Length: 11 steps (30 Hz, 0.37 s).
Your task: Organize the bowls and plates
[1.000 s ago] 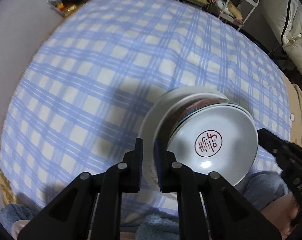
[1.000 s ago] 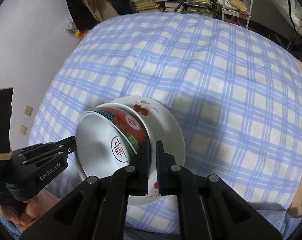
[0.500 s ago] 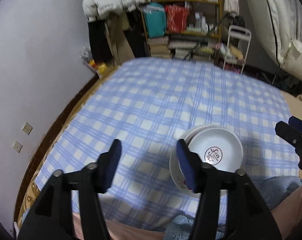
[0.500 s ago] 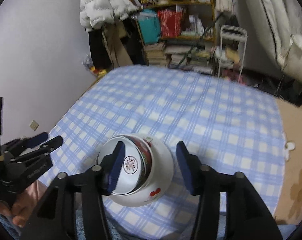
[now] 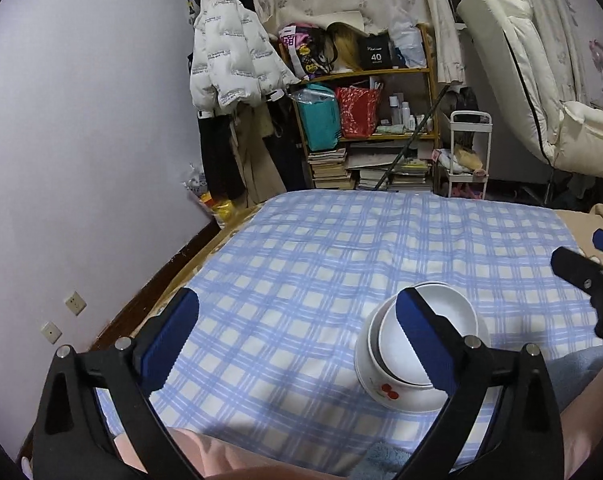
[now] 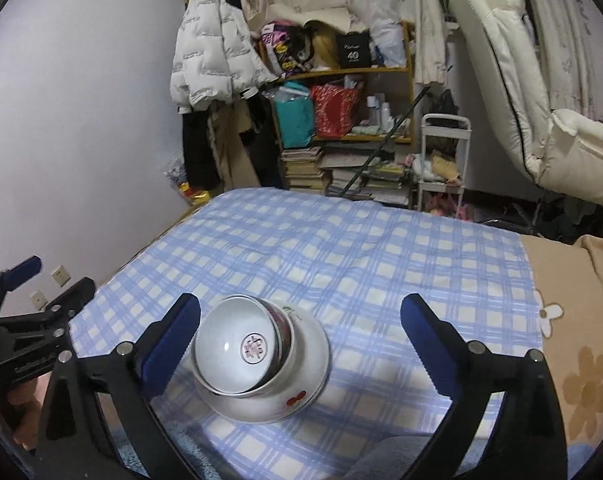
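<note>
A white bowl with a red seal mark and a red patterned outside (image 6: 241,350) sits tilted on a white plate with cherries (image 6: 301,394), near the front edge of the checked blue cloth. The same stack shows in the left wrist view, the bowl (image 5: 441,328) on the plate (image 5: 393,394). My left gripper (image 5: 297,332) is open, empty and raised, the stack behind its right finger. My right gripper (image 6: 301,334) is open, empty and raised, the stack low between its fingers.
The checked blue cloth (image 6: 341,256) covers a bed; a beige flowered blanket (image 6: 581,320) lies at its right. A cluttered bookshelf (image 5: 361,120), hanging white jacket (image 5: 229,64), small white cart (image 5: 465,156) and white recliner (image 5: 541,100) stand beyond the far edge.
Both grippers were shut on the plate's rim a second ago. They have let go, opened wide and drawn back and up. The stack stays on the cloth.
</note>
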### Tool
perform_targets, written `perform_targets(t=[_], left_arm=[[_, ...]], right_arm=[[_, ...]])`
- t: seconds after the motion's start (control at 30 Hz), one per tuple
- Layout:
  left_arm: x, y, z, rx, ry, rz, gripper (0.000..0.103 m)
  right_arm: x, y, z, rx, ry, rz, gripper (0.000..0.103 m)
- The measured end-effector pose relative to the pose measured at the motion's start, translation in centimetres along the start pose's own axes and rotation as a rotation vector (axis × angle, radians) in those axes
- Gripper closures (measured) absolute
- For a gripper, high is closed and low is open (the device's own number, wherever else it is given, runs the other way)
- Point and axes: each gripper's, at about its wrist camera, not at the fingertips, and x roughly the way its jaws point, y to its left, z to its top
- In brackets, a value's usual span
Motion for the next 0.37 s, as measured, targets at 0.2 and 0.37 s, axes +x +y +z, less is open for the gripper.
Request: perform_targets(t=[0.2,0.37], left_arm=[[-0.17,0.16,-0.44,-0.009,0.002,0.008,0.005],[-0.24,0.38,-0.56,-0.021,-0.006,-0.002,0.005]], right_arm=[[-0.17,-0.16,-0.31,0.009,-0.005,-0.017,0.000],[-0.59,-0.05,-0.62,0.007,-0.033,-0.033,0.000]])
